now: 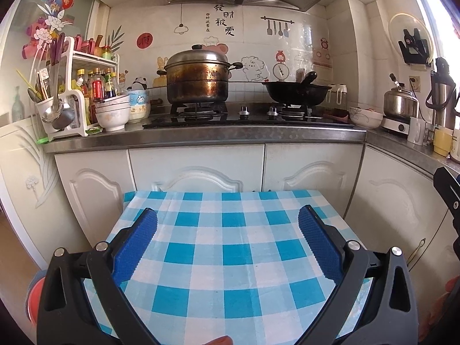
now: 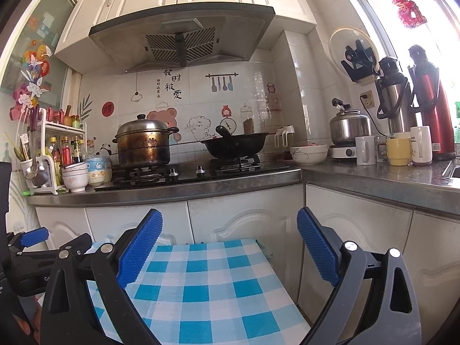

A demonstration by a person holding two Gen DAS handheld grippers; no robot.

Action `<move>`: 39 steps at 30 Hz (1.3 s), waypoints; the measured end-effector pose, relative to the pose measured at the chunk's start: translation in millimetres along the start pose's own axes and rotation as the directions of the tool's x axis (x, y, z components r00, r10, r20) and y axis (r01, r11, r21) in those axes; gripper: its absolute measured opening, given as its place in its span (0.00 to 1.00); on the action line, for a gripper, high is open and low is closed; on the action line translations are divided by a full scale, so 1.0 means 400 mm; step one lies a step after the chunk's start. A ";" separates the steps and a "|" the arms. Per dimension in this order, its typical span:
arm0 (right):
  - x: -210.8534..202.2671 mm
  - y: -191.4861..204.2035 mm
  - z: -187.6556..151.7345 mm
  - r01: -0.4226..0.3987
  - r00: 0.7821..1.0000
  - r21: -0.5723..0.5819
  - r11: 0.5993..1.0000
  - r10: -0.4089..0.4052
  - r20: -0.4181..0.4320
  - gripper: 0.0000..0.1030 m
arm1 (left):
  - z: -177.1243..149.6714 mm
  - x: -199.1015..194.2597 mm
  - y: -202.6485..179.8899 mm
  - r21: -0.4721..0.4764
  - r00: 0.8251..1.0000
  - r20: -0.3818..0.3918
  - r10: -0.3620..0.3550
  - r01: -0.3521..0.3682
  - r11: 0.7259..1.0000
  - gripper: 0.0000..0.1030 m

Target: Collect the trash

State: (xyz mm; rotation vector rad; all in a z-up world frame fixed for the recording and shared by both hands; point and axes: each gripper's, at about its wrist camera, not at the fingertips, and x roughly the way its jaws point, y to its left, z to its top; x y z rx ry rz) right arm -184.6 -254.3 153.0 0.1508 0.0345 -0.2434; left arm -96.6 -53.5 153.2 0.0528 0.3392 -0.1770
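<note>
Two hand-held grippers, both empty, poised above a bare checked table with no trash in sight.

The left gripper (image 1: pixel 227 230) and right gripper (image 2: pixel 229 233) each hover over the blue-and-white checked tablecloth on the small table (image 1: pixel 230 273), jaws spread wide and holding nothing. No wrapper, scrap or bin is visible in either view, so the task's object cannot be located; a small green packet (image 1: pixel 93 130) on the steel kitchen counter beside the white condiment rack (image 1: pixel 72 92) may be litter, though this is uncertain. Probable hazards: seizing a non-trash item among the stacked white ceramic bowls (image 1: pixel 112 113), or snagging the cloth and dragging it off.
</note>
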 end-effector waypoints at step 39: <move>0.284 0.065 -0.270 -0.089 0.843 -0.052 0.995 0.048 -0.535 0.92 | -0.319 0.284 0.038 -0.052 0.872 -0.489 -0.016 -0.010 0.999 0.96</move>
